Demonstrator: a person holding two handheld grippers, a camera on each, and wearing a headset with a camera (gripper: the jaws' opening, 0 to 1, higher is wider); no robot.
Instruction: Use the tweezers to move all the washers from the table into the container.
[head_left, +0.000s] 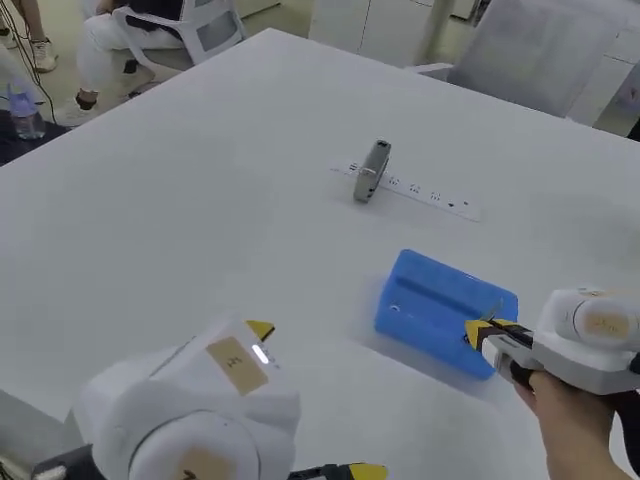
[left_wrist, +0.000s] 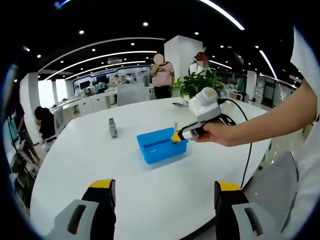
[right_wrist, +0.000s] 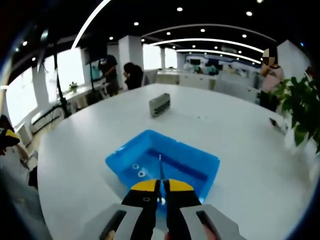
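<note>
Left claw (left_wrist: 165, 192): jaws apart, holding nothing, above the white tabletop (left_wrist: 90, 160). Right claw (right_wrist: 160, 187): jaws clamped on the tweezers (right_wrist: 160, 169), tips pointing down into the blue container (right_wrist: 120, 167). Washers (right_wrist: 141, 173) lie on the container floor, just beside the tweezer tips.

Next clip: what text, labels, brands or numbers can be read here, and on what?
None can be read.
Tan sticker on the left gripper: blurred.
Round tan label on the right gripper: blurred.
Marks on the white strip on the table: too small.
</note>
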